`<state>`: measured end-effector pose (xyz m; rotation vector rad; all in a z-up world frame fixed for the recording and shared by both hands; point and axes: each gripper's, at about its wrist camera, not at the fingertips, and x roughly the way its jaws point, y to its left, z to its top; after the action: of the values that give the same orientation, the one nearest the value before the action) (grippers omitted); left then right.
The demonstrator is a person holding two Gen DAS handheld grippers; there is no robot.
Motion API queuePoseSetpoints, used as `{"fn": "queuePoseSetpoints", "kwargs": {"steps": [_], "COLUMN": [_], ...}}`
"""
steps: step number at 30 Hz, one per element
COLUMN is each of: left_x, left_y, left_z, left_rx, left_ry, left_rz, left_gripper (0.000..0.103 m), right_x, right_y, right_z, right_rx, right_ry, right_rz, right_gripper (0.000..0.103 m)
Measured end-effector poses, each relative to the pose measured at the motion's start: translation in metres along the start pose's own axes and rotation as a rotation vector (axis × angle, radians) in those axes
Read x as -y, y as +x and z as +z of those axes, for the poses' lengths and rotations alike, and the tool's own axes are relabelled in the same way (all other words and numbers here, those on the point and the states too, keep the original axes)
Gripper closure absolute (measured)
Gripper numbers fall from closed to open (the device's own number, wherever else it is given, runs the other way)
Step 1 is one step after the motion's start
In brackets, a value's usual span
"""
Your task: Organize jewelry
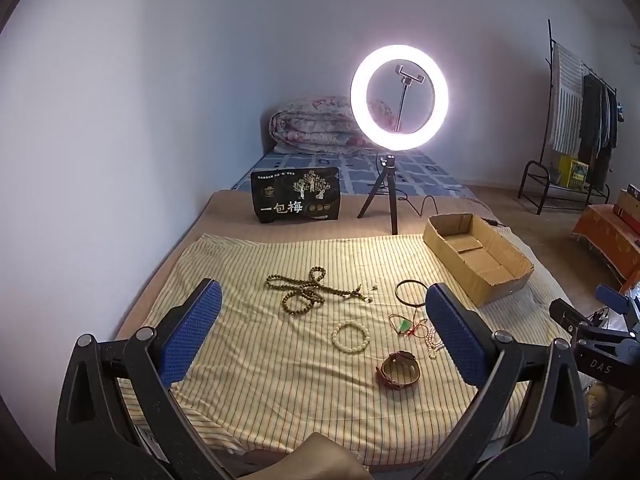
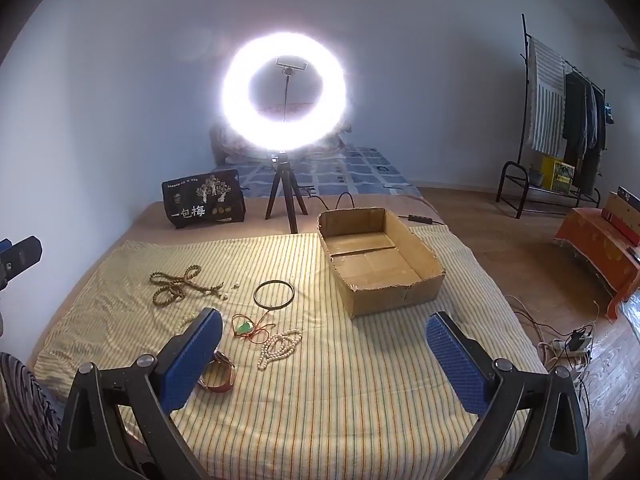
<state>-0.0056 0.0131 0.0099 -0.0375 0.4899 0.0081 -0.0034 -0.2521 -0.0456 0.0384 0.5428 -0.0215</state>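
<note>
Several pieces of jewelry lie on a striped yellow cloth [image 1: 280, 380]. They are a brown bead necklace [image 1: 304, 290] [image 2: 176, 284], a black ring bangle [image 1: 412, 292] [image 2: 274, 294], a red cord with a green pendant [image 1: 406, 325] [image 2: 246, 327], a white bead bracelet [image 1: 350, 337], a pearl strand [image 2: 280, 348] and a brown leather watch [image 1: 399, 370] [image 2: 219, 376]. An empty cardboard box [image 1: 476, 256] [image 2: 378, 260] stands at the right. My left gripper [image 1: 322, 320] is open above the cloth's near side. My right gripper [image 2: 324, 350] is open, left of the box's near corner.
A lit ring light on a tripod [image 1: 399, 96] [image 2: 284, 92] and a black snack bag [image 1: 296, 196] [image 2: 204, 204] stand behind the cloth. A bed with a folded quilt [image 1: 316, 126] lies beyond. A clothes rack [image 2: 560, 120] and an orange bench [image 2: 600, 248] are at the right.
</note>
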Motion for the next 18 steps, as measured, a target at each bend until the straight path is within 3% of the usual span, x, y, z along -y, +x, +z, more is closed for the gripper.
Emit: {"fn": "queuePoseSetpoints", "kwargs": {"steps": [18], "left_x": [0.0069], "left_y": [-0.0026], "left_z": [-0.0010], "left_rx": [0.016], "left_ry": [0.018], "left_rz": [0.003], "left_gripper": [0.000], "right_x": [0.0018], "right_y": [-0.0011], "right_z": [0.0007], "right_rx": [-0.008], "right_ry": [0.012], "right_rz": [0.006], "right_gripper": [0.000]}}
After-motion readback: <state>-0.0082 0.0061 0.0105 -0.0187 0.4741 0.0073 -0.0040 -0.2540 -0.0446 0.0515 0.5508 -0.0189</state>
